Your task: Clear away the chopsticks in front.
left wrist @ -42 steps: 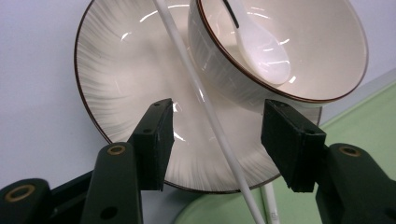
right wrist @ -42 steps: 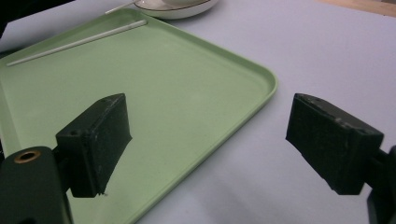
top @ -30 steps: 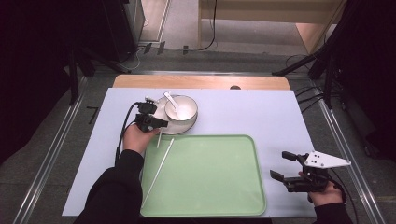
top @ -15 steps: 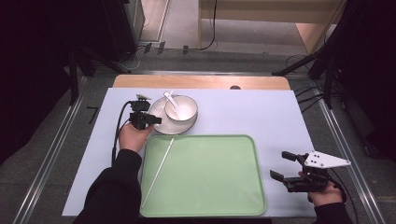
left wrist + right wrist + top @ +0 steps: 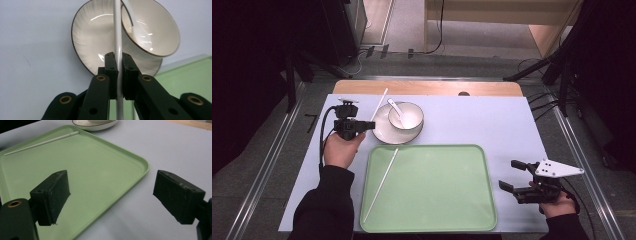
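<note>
The white chopstick [image 5: 378, 104] sits pinched between the pads of your left gripper [image 5: 367, 125], its long axis rising up and away over the rim of the plate [image 5: 382, 132]. Its mate, the second chopstick [image 5: 381, 184], lies slantwise on the green tray [image 5: 462, 200], just below that gripper and well apart from your right gripper [image 5: 512, 176], which rests spread at the worktop's [image 5: 482, 120] near edge.

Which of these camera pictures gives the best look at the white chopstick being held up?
The left gripper view: the held chopstick runs up its middle, pinched between the left gripper jaws, in front of the bowl. The high view shows it small and thin beside the plate.
</note>
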A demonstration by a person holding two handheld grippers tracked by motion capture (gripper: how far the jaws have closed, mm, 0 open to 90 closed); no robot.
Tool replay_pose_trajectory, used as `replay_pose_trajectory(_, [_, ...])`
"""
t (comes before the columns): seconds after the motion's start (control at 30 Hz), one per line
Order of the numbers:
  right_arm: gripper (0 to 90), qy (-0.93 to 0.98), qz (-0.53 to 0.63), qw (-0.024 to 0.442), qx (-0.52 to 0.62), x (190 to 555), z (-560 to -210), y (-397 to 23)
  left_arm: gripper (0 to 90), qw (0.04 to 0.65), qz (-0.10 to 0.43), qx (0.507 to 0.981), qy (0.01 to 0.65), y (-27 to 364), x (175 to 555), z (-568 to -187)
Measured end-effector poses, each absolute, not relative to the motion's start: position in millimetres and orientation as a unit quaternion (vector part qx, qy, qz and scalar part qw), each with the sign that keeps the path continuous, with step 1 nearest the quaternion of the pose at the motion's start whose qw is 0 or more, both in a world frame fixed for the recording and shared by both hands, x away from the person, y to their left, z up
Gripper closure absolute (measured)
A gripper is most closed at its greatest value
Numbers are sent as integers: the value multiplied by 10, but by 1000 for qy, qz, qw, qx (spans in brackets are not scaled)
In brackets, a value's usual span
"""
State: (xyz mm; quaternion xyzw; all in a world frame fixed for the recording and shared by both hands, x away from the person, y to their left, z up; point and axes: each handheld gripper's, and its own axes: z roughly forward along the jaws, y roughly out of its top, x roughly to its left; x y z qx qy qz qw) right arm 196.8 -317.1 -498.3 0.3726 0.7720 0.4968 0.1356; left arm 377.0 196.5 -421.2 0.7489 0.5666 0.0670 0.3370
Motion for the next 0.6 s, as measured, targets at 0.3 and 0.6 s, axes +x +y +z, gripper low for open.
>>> replay_pose_trajectory(0.3, [141,775,502,131,361,2045,-4976,-3131,857,339,55,760,552,1928,3313,-4188])
replay_pose_trajectory(0.6, [141,780,504,123,350,2143,-4971,-3054,857,335,40,765,548,1892,2988,-4274])
